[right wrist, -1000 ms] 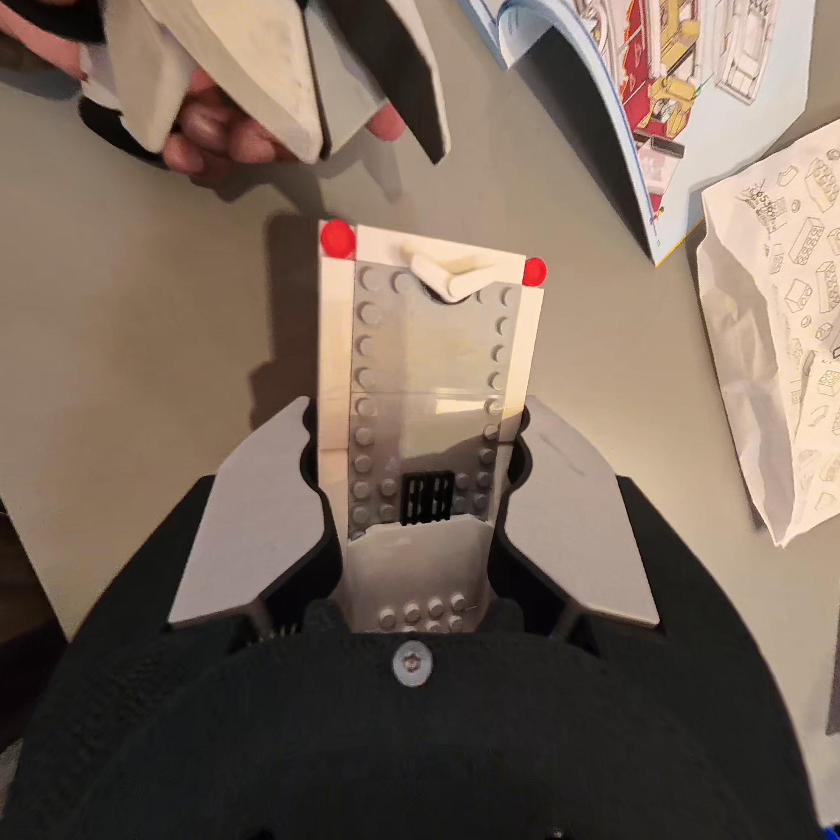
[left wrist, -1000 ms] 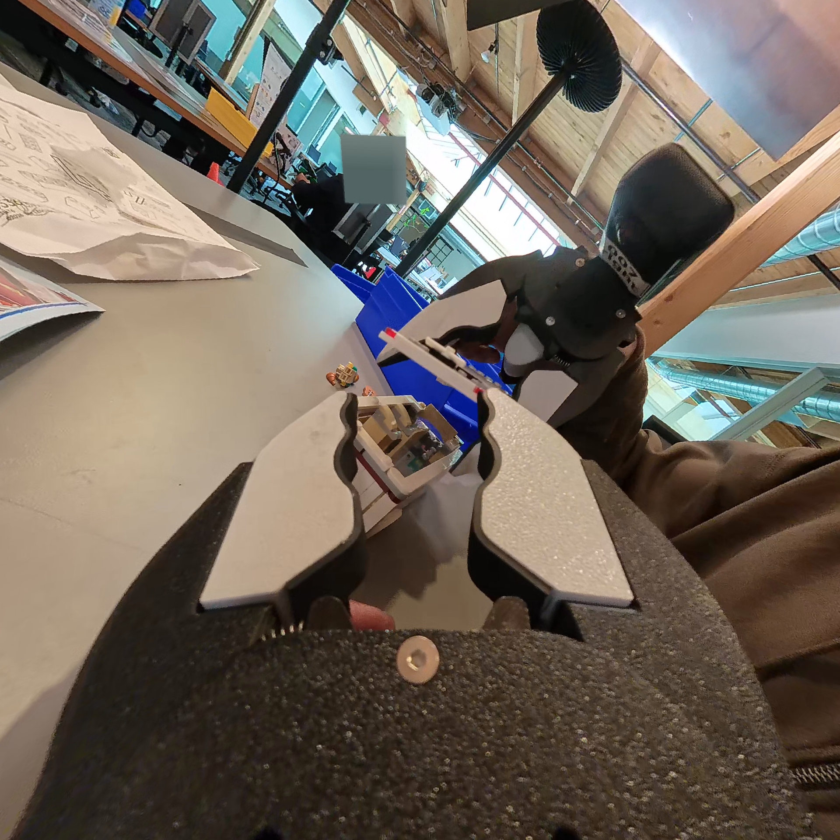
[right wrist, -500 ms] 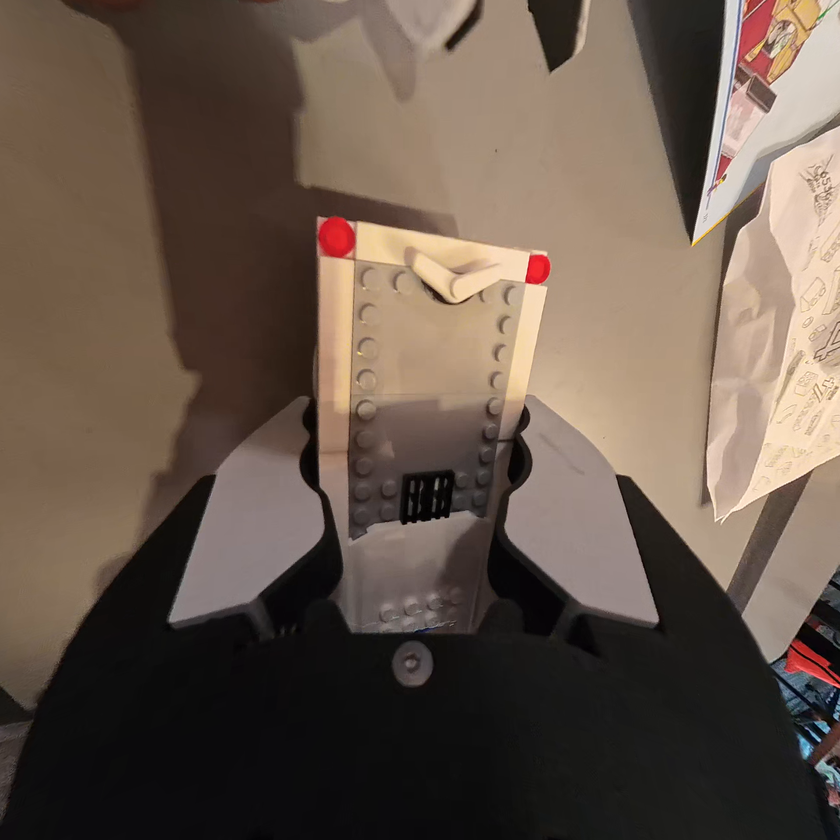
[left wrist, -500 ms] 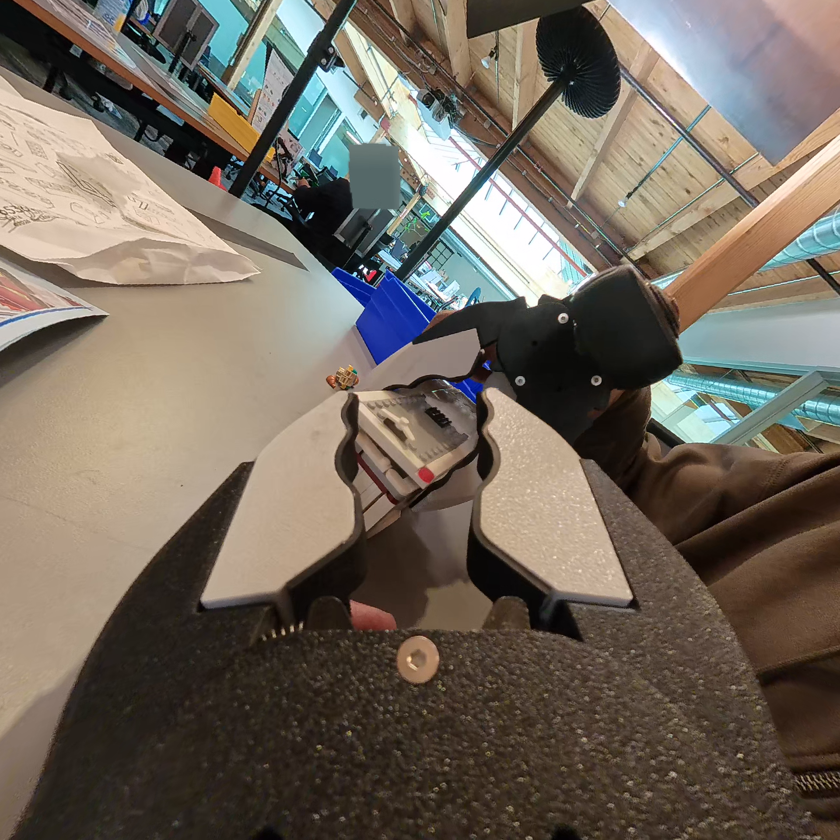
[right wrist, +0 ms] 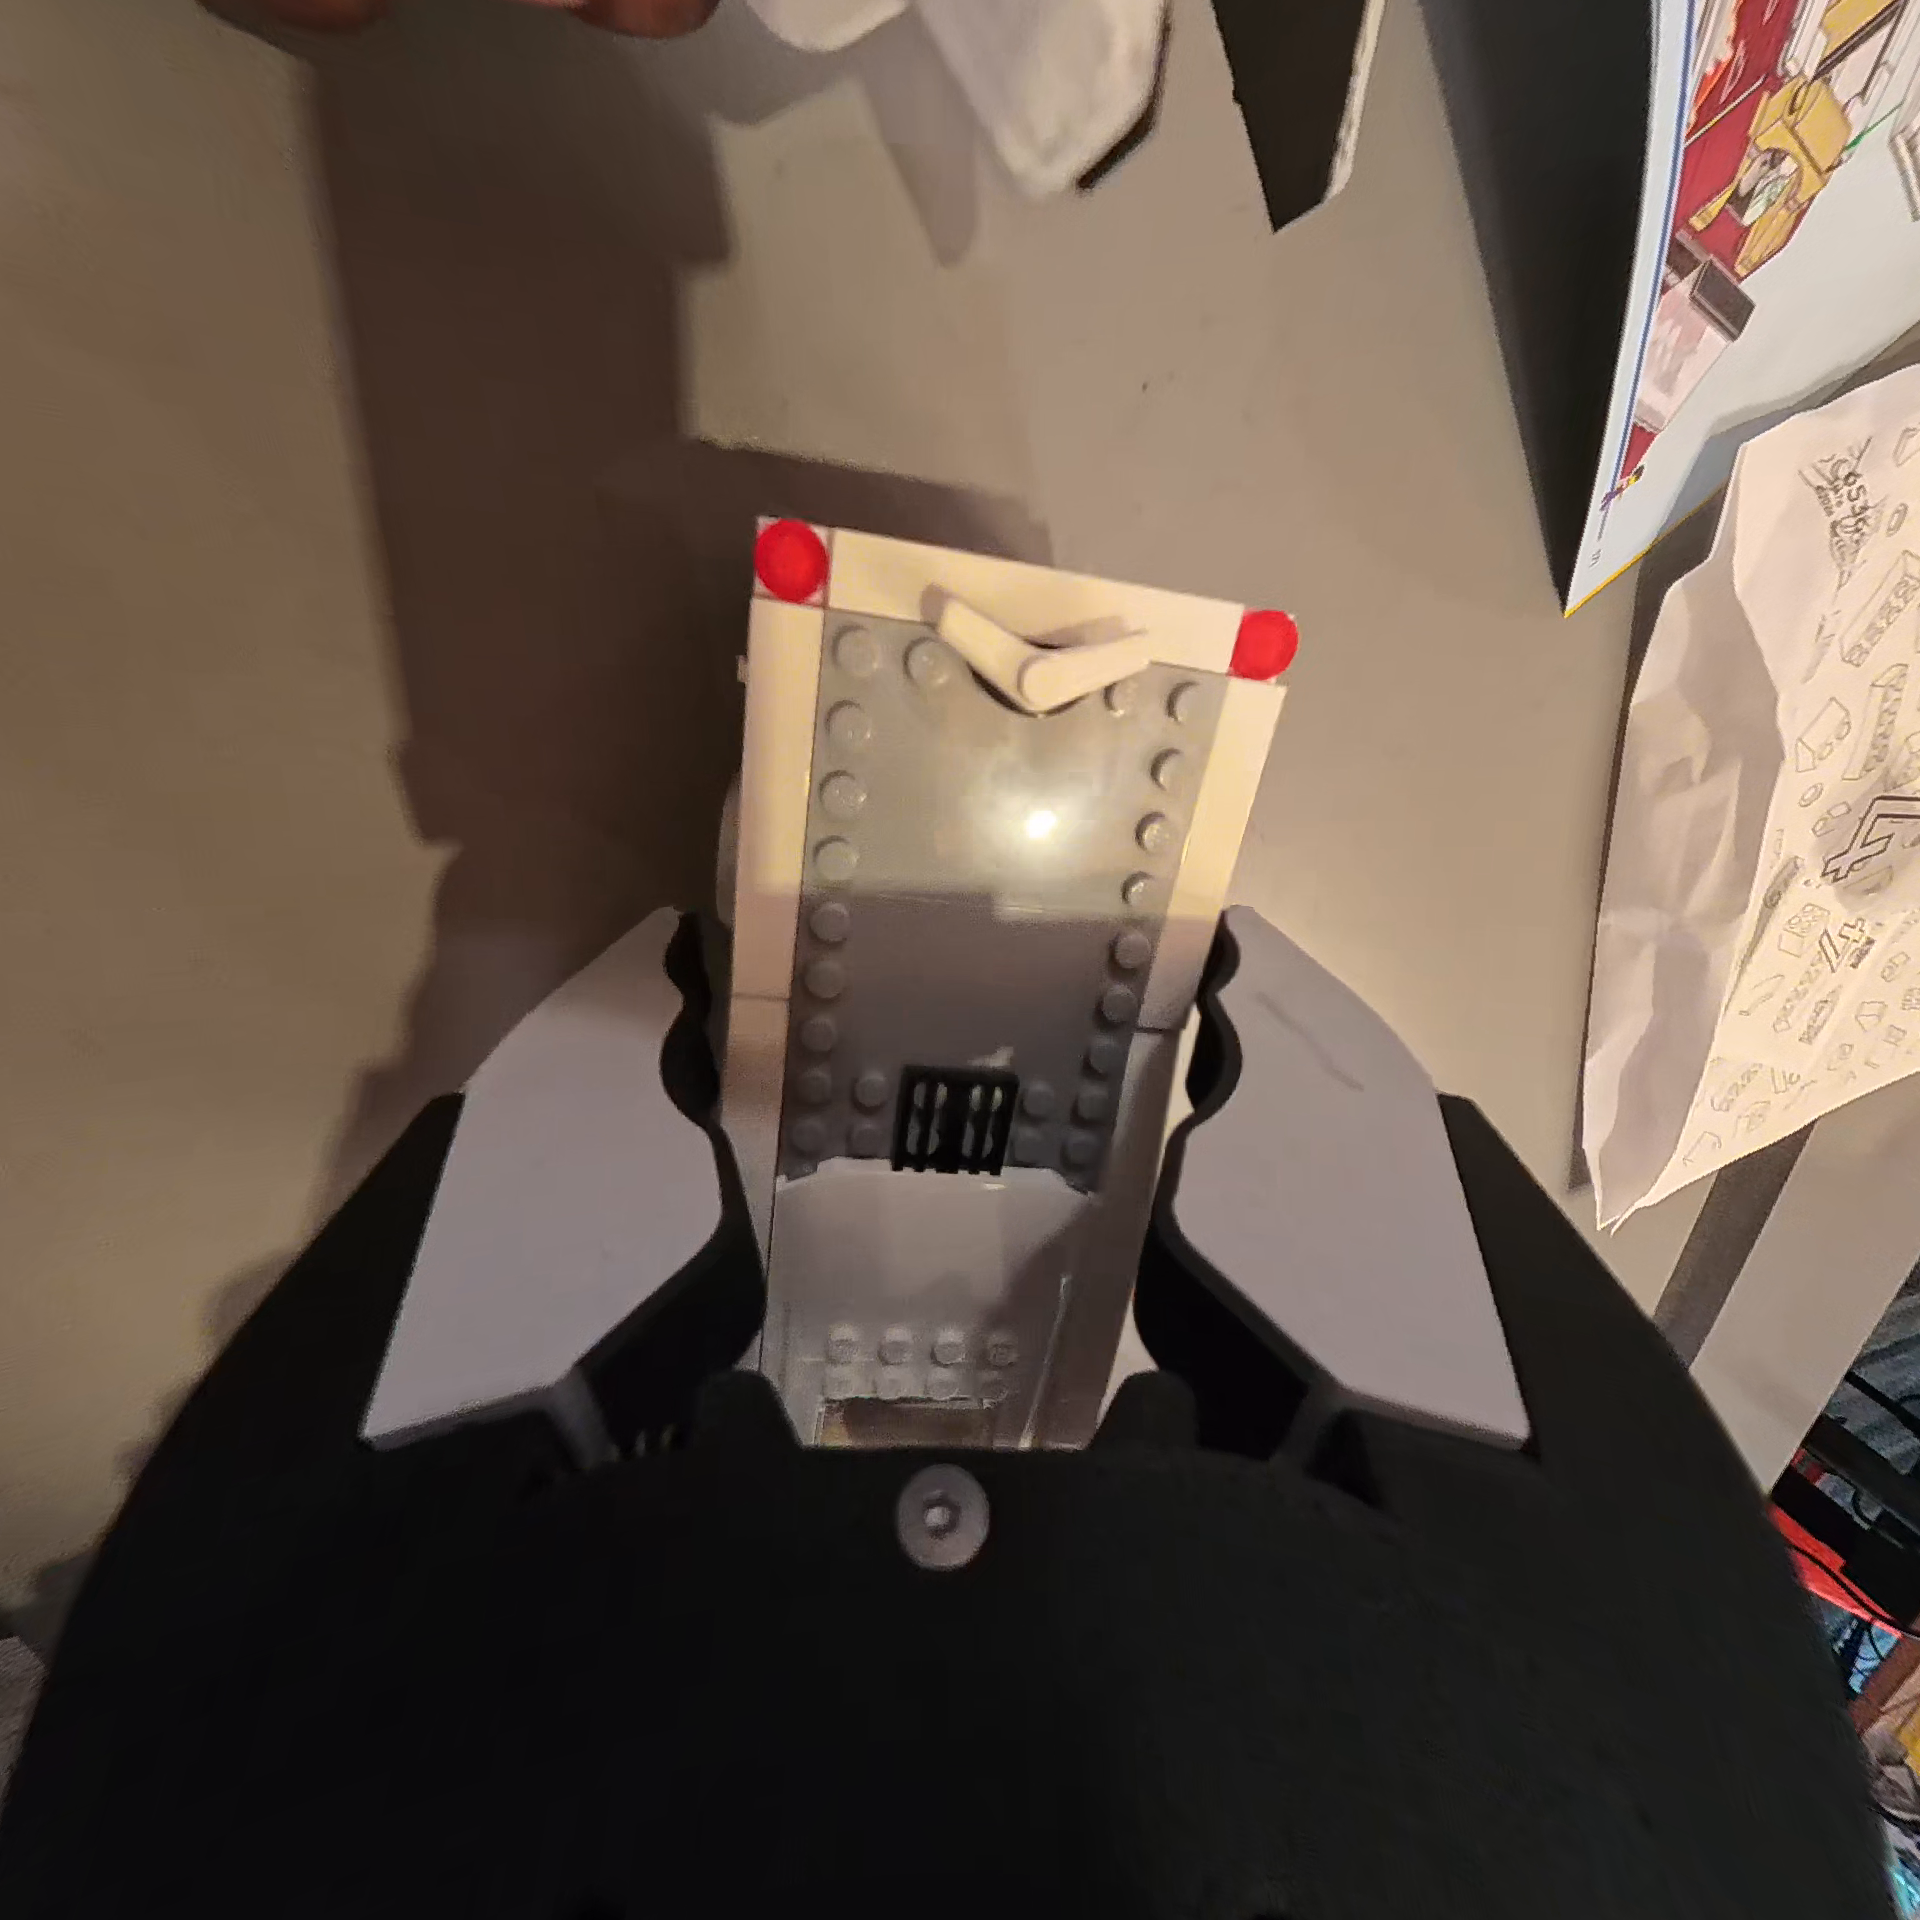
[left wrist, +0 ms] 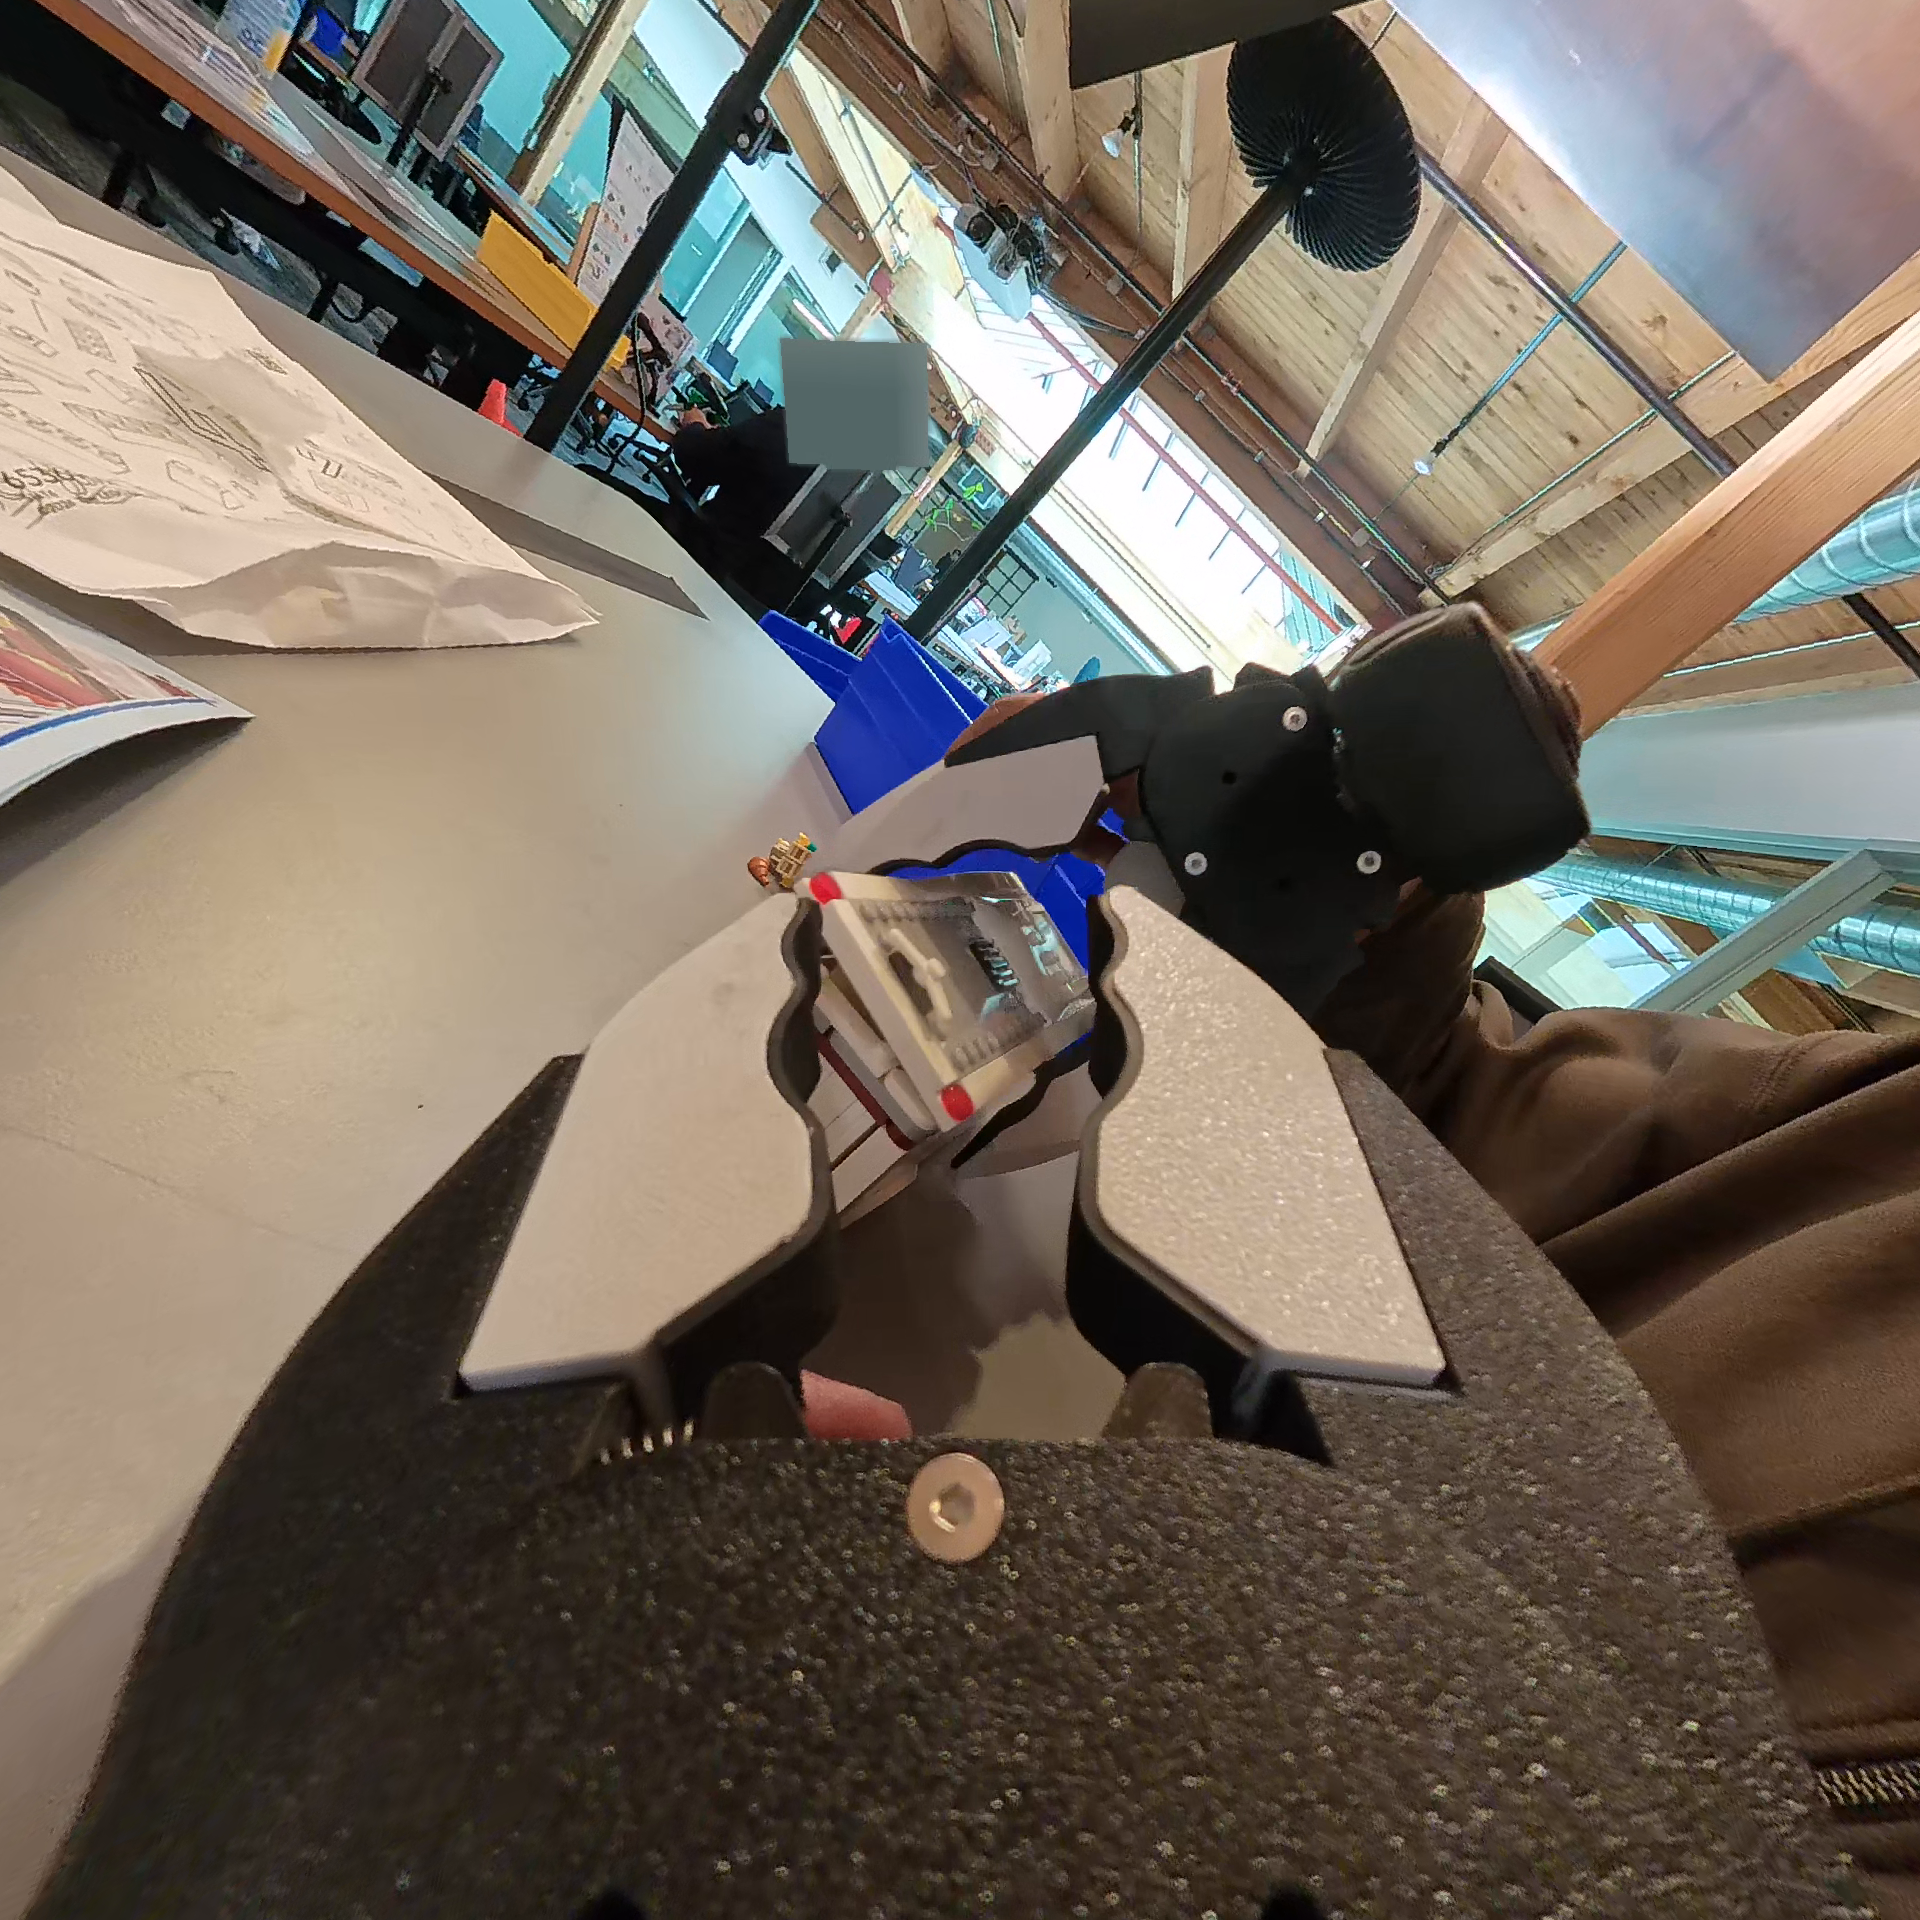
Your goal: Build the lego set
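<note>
Left gripper (left wrist: 945, 935): clamped on white brick model (left wrist: 862, 1051), frame centre | studded grey-white panel (right wrist: 977, 831): rested atop model | right gripper (right wrist: 961, 935): spread, flanked panel without pressing.

The brick panel (right wrist: 997, 883) stands between the right gripper's (right wrist: 951, 997) fingers, over the table (right wrist: 312, 727). In the left wrist view it lies on the brick model (left wrist: 883, 1081) between the left gripper's (left wrist: 940, 987) fingers (the right gripper beyond it). Behind sit a small figure (left wrist: 781, 860) and bins (left wrist: 894, 696); a booklet (left wrist: 83, 686) and paper bag (left wrist: 208, 468) lie left
</note>
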The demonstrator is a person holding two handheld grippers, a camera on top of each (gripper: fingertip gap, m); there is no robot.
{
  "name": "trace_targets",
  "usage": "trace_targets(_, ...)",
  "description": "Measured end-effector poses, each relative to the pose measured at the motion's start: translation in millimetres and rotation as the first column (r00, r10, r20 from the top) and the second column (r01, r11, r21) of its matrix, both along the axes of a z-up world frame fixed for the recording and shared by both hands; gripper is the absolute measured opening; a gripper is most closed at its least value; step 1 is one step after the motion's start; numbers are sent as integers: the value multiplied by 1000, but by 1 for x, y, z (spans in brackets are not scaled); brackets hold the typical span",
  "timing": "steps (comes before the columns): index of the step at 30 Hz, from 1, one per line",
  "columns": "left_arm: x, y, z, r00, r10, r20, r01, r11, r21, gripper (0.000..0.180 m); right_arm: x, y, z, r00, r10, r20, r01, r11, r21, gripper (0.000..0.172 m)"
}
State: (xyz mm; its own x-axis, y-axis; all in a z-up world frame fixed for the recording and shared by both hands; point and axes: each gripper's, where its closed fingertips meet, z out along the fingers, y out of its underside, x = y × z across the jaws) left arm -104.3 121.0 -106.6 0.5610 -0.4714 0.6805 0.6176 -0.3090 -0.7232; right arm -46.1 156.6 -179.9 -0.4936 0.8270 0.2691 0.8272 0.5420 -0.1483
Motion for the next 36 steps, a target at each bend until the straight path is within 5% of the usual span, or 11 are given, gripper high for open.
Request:
trace_targets(8, -6, -1, -4, 1000, 7, -17, -7, 1000, -11, 50, -7, -2, 16, 998, -2, -60, -1, 999, -51, 93)
trace_targets(24, -10, -5, 3, 1000, 11, 1, -11, 1000, 10, 50, -14, -5, 9, 997, 70, 34, -64, 986, -152, 79)
trace_targets(36, -9, -8, 10, 1000, 1, 15, -2, 1000, 30, 50, -20, -8, 11, 993, 110, 47, -104, 988, -113, 84)
